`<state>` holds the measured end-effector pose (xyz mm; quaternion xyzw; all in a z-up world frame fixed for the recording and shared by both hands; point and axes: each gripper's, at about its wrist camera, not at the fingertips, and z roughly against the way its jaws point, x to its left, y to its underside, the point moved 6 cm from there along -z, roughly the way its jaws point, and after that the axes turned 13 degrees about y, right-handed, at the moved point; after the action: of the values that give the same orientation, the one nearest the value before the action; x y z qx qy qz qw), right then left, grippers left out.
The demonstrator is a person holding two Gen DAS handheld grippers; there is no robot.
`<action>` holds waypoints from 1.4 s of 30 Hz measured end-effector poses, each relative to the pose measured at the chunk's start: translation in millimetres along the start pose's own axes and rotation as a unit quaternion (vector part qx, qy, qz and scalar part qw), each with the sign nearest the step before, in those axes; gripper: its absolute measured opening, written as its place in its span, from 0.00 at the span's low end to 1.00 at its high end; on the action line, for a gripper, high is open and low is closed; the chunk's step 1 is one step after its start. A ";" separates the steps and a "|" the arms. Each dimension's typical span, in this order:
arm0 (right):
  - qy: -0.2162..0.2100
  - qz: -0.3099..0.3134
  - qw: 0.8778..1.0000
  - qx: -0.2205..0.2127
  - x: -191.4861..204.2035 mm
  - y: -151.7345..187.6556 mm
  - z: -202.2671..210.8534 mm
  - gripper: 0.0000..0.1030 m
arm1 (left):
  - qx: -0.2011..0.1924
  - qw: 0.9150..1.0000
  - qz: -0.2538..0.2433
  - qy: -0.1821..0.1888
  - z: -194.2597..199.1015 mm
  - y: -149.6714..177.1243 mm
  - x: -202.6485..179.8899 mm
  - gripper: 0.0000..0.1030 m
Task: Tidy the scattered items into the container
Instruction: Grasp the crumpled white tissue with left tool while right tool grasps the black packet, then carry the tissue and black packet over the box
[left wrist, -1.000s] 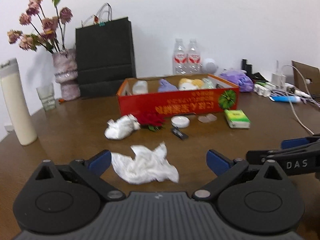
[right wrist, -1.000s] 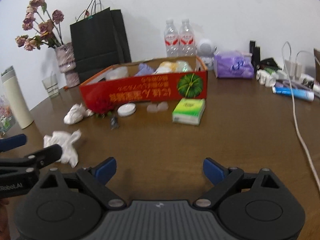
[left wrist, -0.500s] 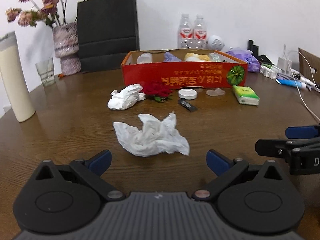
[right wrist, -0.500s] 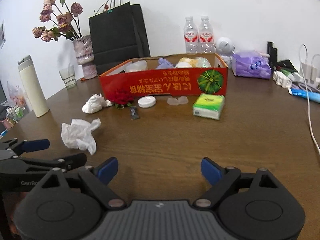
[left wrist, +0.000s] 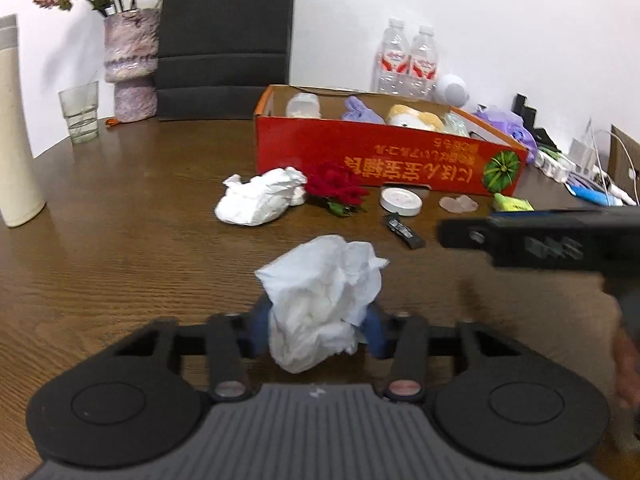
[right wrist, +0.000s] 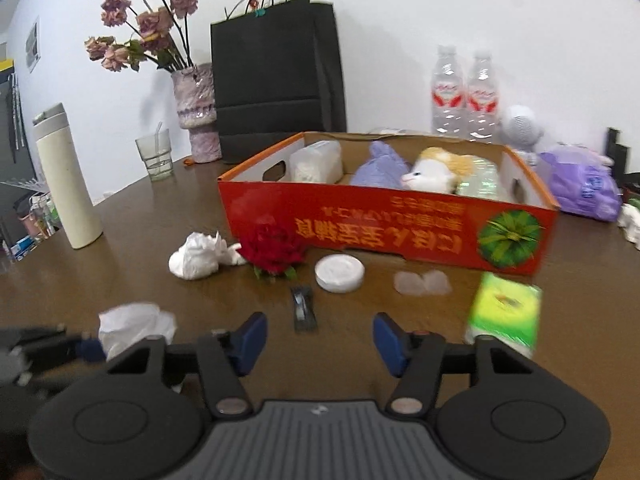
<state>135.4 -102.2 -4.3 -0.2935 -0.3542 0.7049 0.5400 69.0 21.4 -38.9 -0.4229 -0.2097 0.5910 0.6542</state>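
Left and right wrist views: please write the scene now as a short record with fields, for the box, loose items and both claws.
container: red cardboard box on the brown wooden table, already holding several items
left claw: jaws closing, crumpled white tissue between the pads
right claw: jaws closing, nothing between them; small black clip lies just ahead
loose in front of the box: second white tissue ball, red artificial rose, round white lid, green tissue packet
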 end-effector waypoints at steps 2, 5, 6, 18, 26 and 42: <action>-0.001 0.019 1.000 -0.004 10.7 -8.0 -11.8 0.44 | -0.004 1.000 0.013 0.015 1.1 -0.5 3.3 0.39; -0.007 0.031 0.999 -0.001 18.1 -10.5 -24.7 0.36 | -0.003 1.000 0.011 0.024 -0.2 -1.1 1.7 0.38; -0.009 0.029 1.000 0.007 18.4 -9.8 -29.1 0.31 | -0.002 1.000 0.008 0.027 -0.7 -1.0 0.3 0.38; 0.004 0.050 0.999 0.014 21.8 -1.0 -40.7 0.12 | -0.003 1.000 0.010 0.023 -2.3 -0.4 -0.4 0.31; 0.053 0.051 0.997 -0.029 13.9 0.4 3.3 0.10 | -0.008 0.999 -0.034 -0.035 13.7 4.9 -11.5 0.21; 0.041 -0.060 0.996 -0.051 -22.6 68.2 149.5 0.10 | -0.066 0.994 -0.086 -0.027 78.1 18.9 -79.9 0.21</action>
<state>-15.8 -162.7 26.9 -0.3274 -0.3838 0.6399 0.5797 -19.8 -31.8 7.3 -0.4293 -0.3013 0.5287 0.6673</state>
